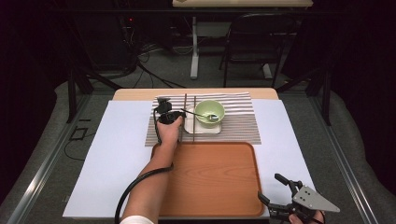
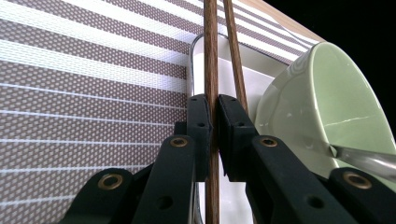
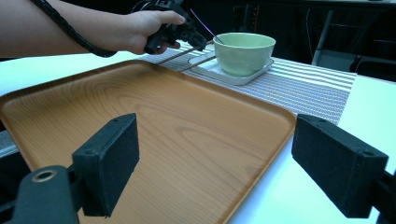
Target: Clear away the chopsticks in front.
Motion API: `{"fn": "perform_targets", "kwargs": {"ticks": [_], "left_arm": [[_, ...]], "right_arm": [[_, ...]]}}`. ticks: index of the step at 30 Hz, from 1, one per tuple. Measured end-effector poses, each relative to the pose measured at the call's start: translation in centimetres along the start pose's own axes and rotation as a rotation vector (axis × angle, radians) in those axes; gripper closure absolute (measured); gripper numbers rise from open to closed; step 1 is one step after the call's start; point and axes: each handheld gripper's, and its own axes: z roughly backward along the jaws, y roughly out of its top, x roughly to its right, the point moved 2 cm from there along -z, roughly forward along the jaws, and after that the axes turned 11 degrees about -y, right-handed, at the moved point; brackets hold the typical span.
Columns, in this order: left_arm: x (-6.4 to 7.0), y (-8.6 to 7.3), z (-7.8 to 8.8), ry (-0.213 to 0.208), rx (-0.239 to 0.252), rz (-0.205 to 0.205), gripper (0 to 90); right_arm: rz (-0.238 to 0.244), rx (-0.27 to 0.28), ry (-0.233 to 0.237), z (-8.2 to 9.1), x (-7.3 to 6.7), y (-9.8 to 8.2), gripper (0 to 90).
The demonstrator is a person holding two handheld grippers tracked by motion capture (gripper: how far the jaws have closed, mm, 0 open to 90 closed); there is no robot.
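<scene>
Gripping one brown chopstick (image 2: 211,70) in my left hand-held gripper (image 2: 211,135), I see its twin (image 2: 235,56) just right, beside the green bowl (image 2: 327,98); my right hand-held gripper (image 3: 215,161) stands released.

light: bright on table, dark room behind | shadows: soft | focus: close jaws slightly blurred | glare: none

The left gripper (image 2: 212,135) is hiding part of the chopstick (image 2: 211,56) it is clamping; the green bowl (image 2: 327,93) is running off the frame's right edge, and the spoon handle (image 2: 369,161) is blurring beside it
</scene>
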Motion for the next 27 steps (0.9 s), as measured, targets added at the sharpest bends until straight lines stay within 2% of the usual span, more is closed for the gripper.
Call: {"fn": "perform_targets", "kwargs": {"ticks": [4, 13, 19, 22, 27], "left_arm": [[0.1, -0.1, 0.8, -0.001, 0.021, 0.006, 84.0], [0.2, -0.9, 2.3, 0.005, 0.035, 0.024, 84.0], [0.7, -1.6, 4.1, 0.006, 0.044, 0.001, 84.0], [0.8, -1.8, 4.5, 0.005, 0.052, 0.003, 84.0], [1.1, -2.5, 6.2, -0.022, 0.070, 0.002, 84.0]], "right_arm": [[0.000, 0.001, 0.003, 0.0, 0.0, 0.0, 14.5], [0.000, -0.002, 0.005, 0.0, 0.0, 0.0, 14.6], [0.001, 0.003, 0.010, 0.1, 0.1, 0.0, 14.6], [-0.004, 0.006, 0.010, 0.2, 0.1, 0.1, 14.6], [-0.004, 0.006, 0.011, 0.1, 0.1, 0.1, 14.6]]}}
